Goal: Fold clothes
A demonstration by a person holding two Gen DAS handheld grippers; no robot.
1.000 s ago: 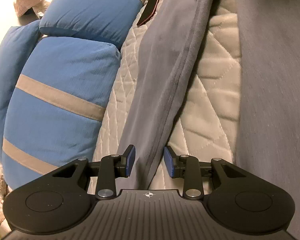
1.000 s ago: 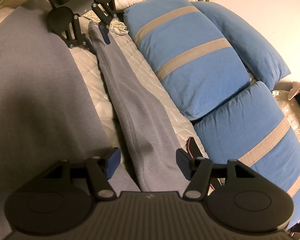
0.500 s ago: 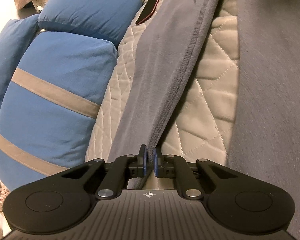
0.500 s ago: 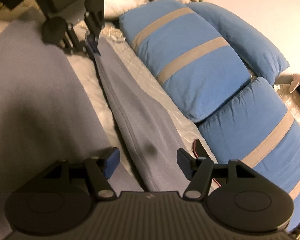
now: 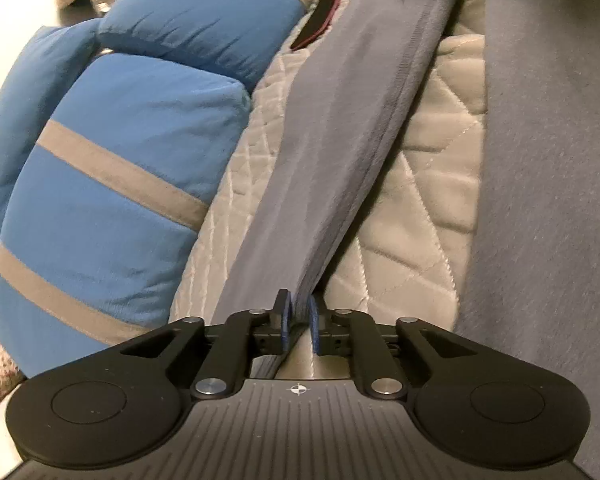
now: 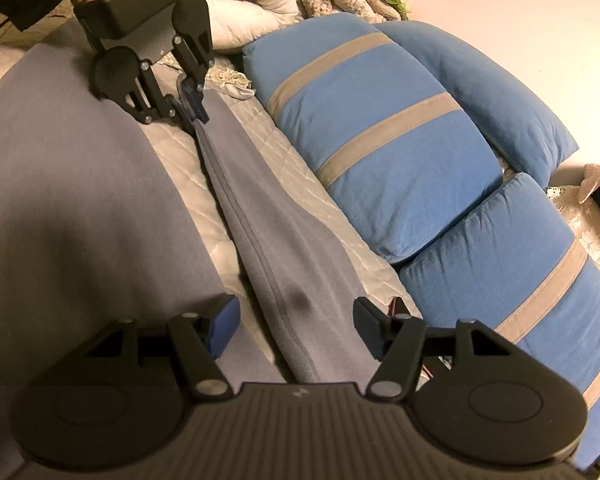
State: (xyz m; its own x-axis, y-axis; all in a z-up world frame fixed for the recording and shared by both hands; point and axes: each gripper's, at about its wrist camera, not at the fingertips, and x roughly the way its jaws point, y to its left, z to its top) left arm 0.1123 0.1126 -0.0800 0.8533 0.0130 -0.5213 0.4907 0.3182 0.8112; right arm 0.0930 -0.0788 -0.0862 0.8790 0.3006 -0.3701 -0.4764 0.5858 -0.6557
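Left gripper (image 5: pixel 298 318) pinching one end of grey sleeve (image 5: pixel 340 152), jaws easing apart, sleeve stretched taut over quilt (image 5: pixel 420 184), right gripper (image 6: pixel 296 326) spread wide, straddling the other end, blue pillows (image 6: pixel 380 140) alongside

Warm, yellowish indoor light, fairly dim. Fisheye bending curves everything toward the edges, and the corners go dark. A soft shadow lies on the grey cloth (image 6: pixel 72 216) left of the right tongs (image 6: pixel 296 326). Slight blur throughout.
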